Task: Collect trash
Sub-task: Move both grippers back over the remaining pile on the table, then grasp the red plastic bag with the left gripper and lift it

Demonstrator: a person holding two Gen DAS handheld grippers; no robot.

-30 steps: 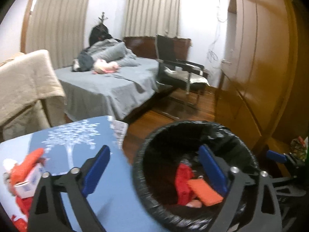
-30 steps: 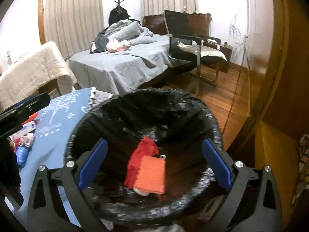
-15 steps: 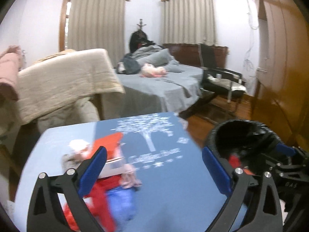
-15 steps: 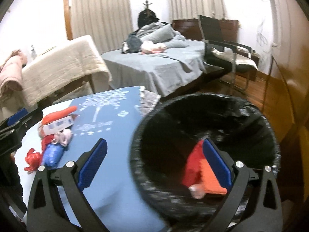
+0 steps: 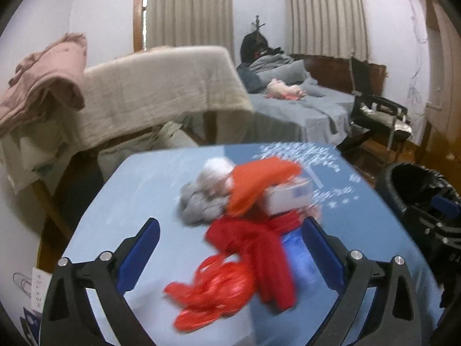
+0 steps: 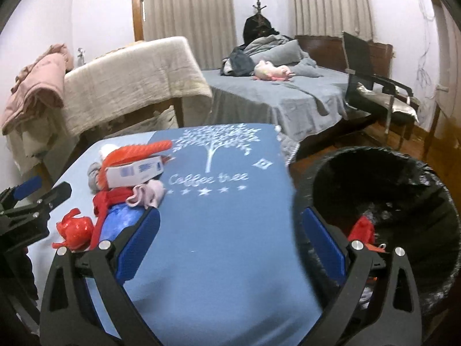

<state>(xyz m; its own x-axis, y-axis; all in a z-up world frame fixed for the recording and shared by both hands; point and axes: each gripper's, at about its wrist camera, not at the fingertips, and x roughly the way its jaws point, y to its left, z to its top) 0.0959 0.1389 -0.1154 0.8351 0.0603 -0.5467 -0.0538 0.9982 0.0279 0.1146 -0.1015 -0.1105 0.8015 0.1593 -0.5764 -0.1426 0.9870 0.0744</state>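
Observation:
A heap of trash lies on the blue table (image 6: 224,230): a white carton (image 6: 134,171), an orange wrapper (image 5: 259,184), a red cloth strip (image 5: 259,245), a crumpled red bag (image 5: 216,291), grey and pink wads and a blue bag (image 6: 121,219). My left gripper (image 5: 230,250) is open just over the red cloth and red bag, holding nothing. In the right wrist view the left gripper (image 6: 34,199) shows at the left edge. My right gripper (image 6: 230,245) is open above bare tablecloth, empty. The black-lined bin (image 6: 383,201) stands right of the table, with red trash (image 6: 361,227) inside.
Behind the table stands a rack draped with a beige blanket (image 5: 161,86) and a pink cloth (image 5: 43,77). A grey bed (image 6: 282,92), a black chair (image 6: 374,86) and wooden wardrobe doors at the right edge surround the wooden floor.
Both grippers have swung left, away from the bin and toward the table. The left one now hangs over the trash heap; the right one has the bin at its right side.

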